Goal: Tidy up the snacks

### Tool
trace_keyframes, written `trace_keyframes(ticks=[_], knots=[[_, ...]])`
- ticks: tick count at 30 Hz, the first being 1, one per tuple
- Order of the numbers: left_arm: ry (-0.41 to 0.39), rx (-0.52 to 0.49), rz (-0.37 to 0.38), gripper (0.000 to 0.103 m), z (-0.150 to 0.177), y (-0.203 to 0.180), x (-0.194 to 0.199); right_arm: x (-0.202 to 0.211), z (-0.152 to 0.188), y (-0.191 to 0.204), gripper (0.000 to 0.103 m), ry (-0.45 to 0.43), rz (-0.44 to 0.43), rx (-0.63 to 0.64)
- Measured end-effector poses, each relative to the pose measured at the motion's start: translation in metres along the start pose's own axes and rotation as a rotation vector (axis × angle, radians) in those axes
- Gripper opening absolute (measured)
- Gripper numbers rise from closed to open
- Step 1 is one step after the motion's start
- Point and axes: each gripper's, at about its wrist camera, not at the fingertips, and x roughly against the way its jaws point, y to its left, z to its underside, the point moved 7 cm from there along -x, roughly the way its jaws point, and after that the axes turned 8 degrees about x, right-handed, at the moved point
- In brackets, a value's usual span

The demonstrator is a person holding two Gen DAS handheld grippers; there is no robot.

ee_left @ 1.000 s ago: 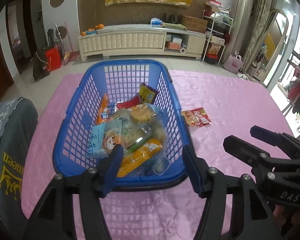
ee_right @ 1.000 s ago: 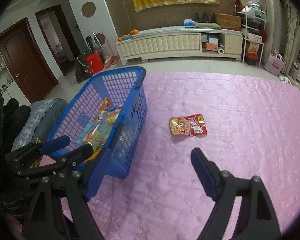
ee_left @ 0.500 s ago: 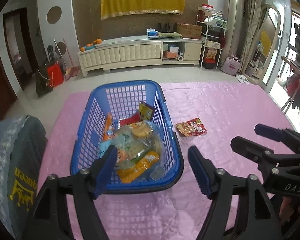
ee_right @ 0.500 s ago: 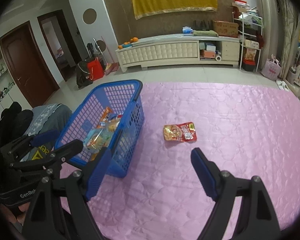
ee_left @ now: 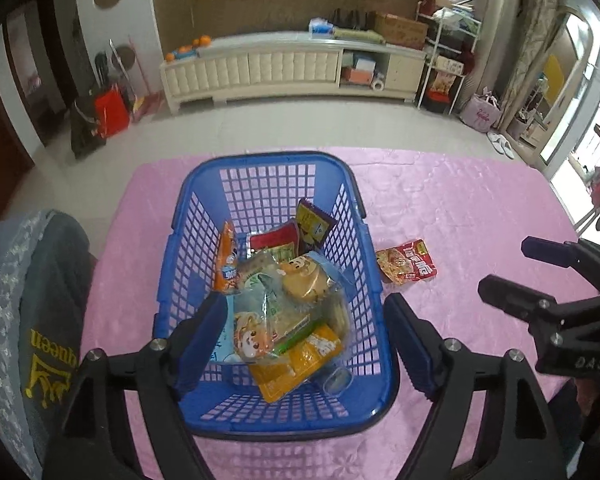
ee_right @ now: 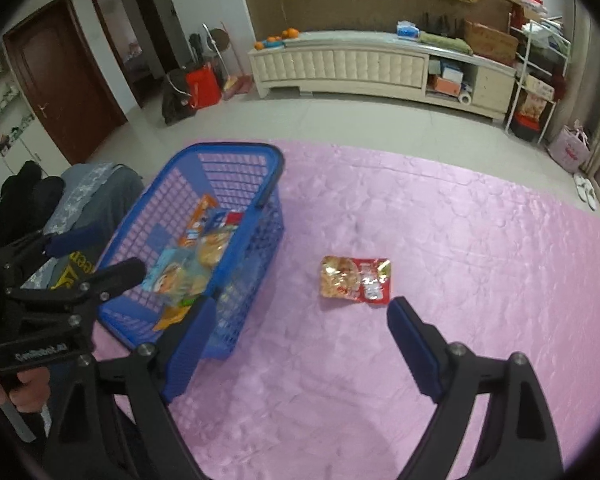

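A blue plastic basket stands on the pink table with several snack packets piled inside. One red snack packet lies flat on the cloth just right of the basket. My left gripper hovers above the basket's near end; its jaws are opening and nothing is between them. In the right wrist view the basket is at left and the red packet lies ahead of my right gripper. That gripper's jaws are opening too, with nothing held, above bare cloth short of the packet.
A pink quilted cloth covers the table. A chair with a grey cover stands against the table's left side. Beyond the far edge are open floor and a long cream cabinet. A person's hand grips the left tool.
Both grippers have drawn back and risen, so the basket and the red packet look smaller and farther off. The left jaws have spread wider. The snacks have not moved.
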Motion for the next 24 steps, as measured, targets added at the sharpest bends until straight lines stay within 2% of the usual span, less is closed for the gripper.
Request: trace_keyframes(ticks=[4, 6, 13, 20, 24], knots=[[0.034, 0.005, -0.020, 0.079, -0.013, 0.004, -0.016, -0.024, -0.004, -0.006, 0.092, 0.098, -0.047, -0.005], [0.051, -0.002, -0.028, 0.079, -0.020, 0.006, -0.025, -0.042, -0.004, -0.012, 0.103, 0.160, -0.056, -0.018], [0.103, -0.005, -0.041, 0.079, -0.028, 0.012, -0.051, -0.095, -0.001, -0.031, 0.103, 0.240, -0.039, -0.018], [0.171, 0.048, -0.002, 0.079, -0.025, 0.017, -0.075, -0.146, 0.004, -0.037, 0.103, 0.324, -0.070, -0.031], [0.174, 0.060, -0.006, 0.079, -0.030, 0.020, -0.082, -0.170, 0.006, -0.039, 0.103, 0.356, -0.062, -0.037]])
